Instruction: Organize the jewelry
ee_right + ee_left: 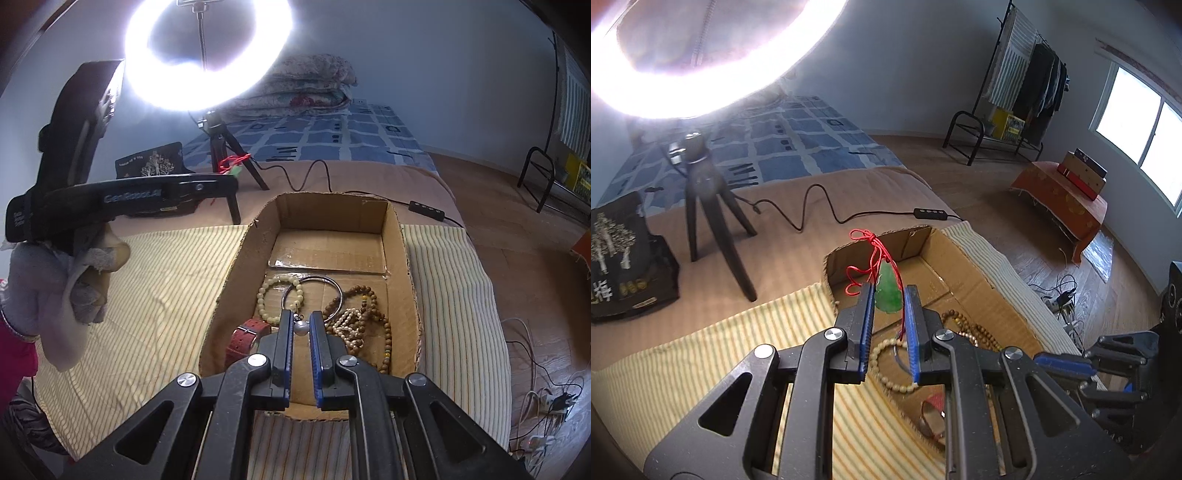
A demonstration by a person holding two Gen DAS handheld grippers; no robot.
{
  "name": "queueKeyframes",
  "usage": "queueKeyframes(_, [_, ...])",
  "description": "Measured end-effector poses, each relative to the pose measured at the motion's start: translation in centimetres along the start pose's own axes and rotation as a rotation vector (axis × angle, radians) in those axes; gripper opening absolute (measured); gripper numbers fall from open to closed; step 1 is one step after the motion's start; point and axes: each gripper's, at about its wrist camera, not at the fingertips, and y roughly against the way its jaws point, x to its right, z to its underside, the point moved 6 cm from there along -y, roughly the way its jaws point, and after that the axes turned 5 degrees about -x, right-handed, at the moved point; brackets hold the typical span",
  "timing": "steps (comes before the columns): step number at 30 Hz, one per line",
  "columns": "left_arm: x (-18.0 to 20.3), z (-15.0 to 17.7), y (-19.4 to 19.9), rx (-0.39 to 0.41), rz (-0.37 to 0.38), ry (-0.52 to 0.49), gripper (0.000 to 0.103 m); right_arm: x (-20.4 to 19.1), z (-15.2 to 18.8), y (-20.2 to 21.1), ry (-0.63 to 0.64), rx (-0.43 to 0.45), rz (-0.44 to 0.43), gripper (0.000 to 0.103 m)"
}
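My left gripper point(889, 291) is shut on a green jade pendant point(887, 293), and its red cord point(866, 254) loops above the fingertips. The right wrist view shows that gripper point(225, 181) at the left, held in a gloved hand point(44, 295) above the striped cloth, with the pendant point(235, 171) at its tip. My right gripper point(301, 317) is shut on a small grey pearl piece point(301, 327) over the cardboard box point(332, 201). In the box lie a pale bead bracelet point(263, 295), a silver bangle point(334, 286), brown bead strings point(373, 314) and a red strap point(245, 339).
The box point(964, 266) rests on a yellow striped cloth point(757, 332) on a bed. A black printed jewelry case point(620, 258) stands to the left. A ring light on a tripod point(701, 206) stands behind, and its cable and switch point(929, 214) run past the box.
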Motion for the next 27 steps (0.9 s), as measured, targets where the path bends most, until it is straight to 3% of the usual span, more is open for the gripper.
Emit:
queueKeyframes(4, [0.4, -0.6, -1.5, -0.013, 0.009, 0.000, 0.015, 0.3, -0.1, -0.5, -0.006, -0.005, -0.006, 0.007])
queueKeyframes(5, [0.5, -0.7, -1.8, -0.015, 0.010, 0.002, 0.014, 0.4, -0.1, -0.6, -0.009, -0.004, -0.004, 0.013])
queueKeyframes(6, [0.6, -0.7, -1.9, -0.014, 0.010, 0.004, 0.014, 0.5, -0.1, -0.7, -0.013, -0.003, 0.005, 0.029])
queueKeyframes(7, [0.7, -0.7, -2.1, -0.016, 0.009, 0.006, 0.015, 0.7, -0.2, -0.7, -0.018, -0.001, 0.014, 0.036])
queueKeyframes(9, [0.7, -0.7, -2.5, -0.021, 0.004, 0.005, 0.023, 0.7, -0.2, -0.7, -0.021, 0.000, 0.019, 0.049])
queueKeyframes(10, [0.7, -0.6, -2.5, -0.017, -0.002, 0.005, 0.035, 0.6, -0.2, -0.6, -0.020, 0.001, 0.024, 0.052])
queueKeyframes(11, [0.7, -0.6, -2.4, -0.012, -0.002, 0.006, 0.040, 0.6, -0.1, -0.6, -0.020, 0.003, 0.034, 0.060])
queueKeyframes(12, [0.8, -0.6, -2.4, -0.008, -0.001, 0.006, 0.040, 0.6, -0.1, -0.5, -0.020, 0.005, 0.040, 0.066])
queueKeyframes(27, [1.4, -0.7, 0.6, 0.028, -0.030, -0.019, 0.040, 0.2, 0.1, 1.2, -0.026, 0.026, 0.083, 0.079])
